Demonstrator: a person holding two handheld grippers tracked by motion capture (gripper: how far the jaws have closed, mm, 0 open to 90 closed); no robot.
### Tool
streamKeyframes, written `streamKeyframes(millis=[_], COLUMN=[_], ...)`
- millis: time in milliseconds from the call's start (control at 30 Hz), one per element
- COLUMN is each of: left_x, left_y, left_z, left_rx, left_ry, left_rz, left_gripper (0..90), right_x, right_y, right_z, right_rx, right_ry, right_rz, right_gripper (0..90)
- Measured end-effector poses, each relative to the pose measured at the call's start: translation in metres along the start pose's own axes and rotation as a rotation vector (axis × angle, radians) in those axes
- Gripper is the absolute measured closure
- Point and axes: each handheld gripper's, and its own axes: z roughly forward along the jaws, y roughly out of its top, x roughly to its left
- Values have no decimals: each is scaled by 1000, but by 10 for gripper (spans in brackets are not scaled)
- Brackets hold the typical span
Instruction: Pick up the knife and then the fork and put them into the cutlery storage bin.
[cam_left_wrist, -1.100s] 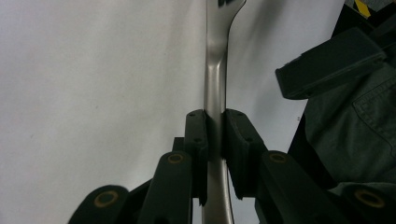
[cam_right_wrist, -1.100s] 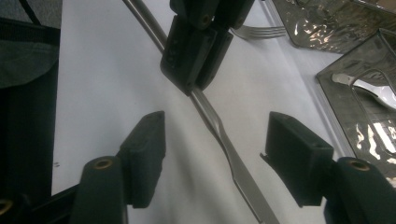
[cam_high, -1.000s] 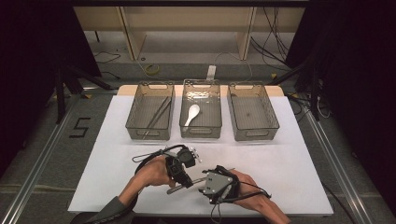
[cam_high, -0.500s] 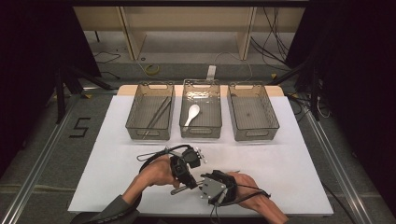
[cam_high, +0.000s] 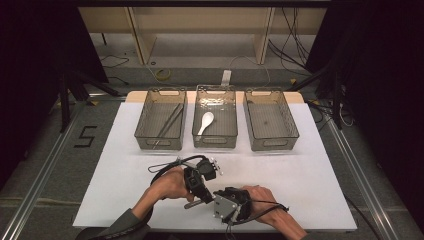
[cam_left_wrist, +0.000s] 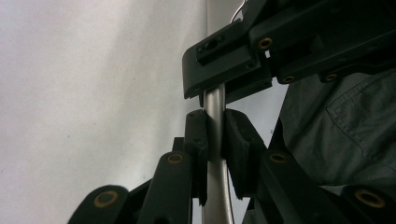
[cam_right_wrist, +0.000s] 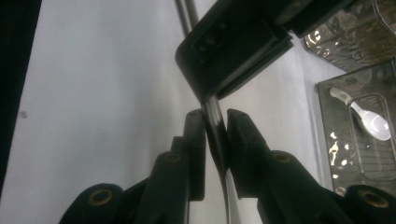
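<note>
Holding a thin metal stick (cam_high: 192, 203) between them, two hands work low over the white surface (cam_high: 125, 170), near its front edge. The left claw (cam_left_wrist: 215, 140) is shut tight on the stick, with its black pads pressing on both sides of the shiny rod. The right claw (cam_right_wrist: 215, 135) has just been closing, and the same stick now sits between its pads, which squeeze it from both sides. In the high view the left claw (cam_high: 200, 192) and the right claw (cam_high: 216, 199) meet tip to tip, almost touching. I cannot tell what kind of tool the stick is, because its ends are hidden. At the back of the surface stand three see-through bins in a row. The left bin (cam_high: 145, 120) holds two long dark sticks (cam_high: 167, 125) that lie slanted inside it. The middle bin (cam_high: 197, 135) holds a white spoon (cam_high: 205, 121), lying with its bowl toward the back. The right bin (cam_high: 290, 125) sits just beside the middle one. All three bins are well apart from the hands. A grey sleeve (cam_left_wrist: 345, 121) shows behind the claws in the left gripper view.
</note>
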Motion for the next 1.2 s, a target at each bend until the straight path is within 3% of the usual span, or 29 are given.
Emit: streamKeyframes(millis=[167, 367, 533, 667, 700, 733, 800, 933, 1067, 1200], left_x=[0, -2, 0, 5, 7, 9, 14, 22, 31, 44], left_y=[0, 0, -5, -16, -19, -22, -30, -47, -63, -77], left_z=[-4, -8, -25, -43, -47, -50, -57, -66, -67, -64], left_rx=[-22, -64, -150, -233, -263, -297, -349, -440, -458, -476], left_ry=[-2, 14, 65, 127, 139, 153, 183, 248, 327, 357], left_rz=[16, 27, 13, -21, -35, -53, -78, -131, -168, -231], left_gripper=[785, 760, 595, 452, 417, 392, 351, 287, 248, 246], right_x=[-1, -5, -5, -14, -19, -19, -24, -39, -53, -66], right_y=[-1, -4, -8, -17, -20, -22, -27, -38, -49, -62], right_z=[-1, -6, -2, -5, -6, -7, -10, -17, -23, -30], right_rx=[5, 9, 39, 56, 59, 48, 52, 59, 63, 68], right_ry=[16, 32, 33, 11, 5, -2, -21, -53, -85, -96], right_rz=[-52, -48, -47, 3, -15, 47, 109, 184, 268, 348], right_gripper=[831, 836, 837, 837, 837, 838, 837, 837, 837, 837])
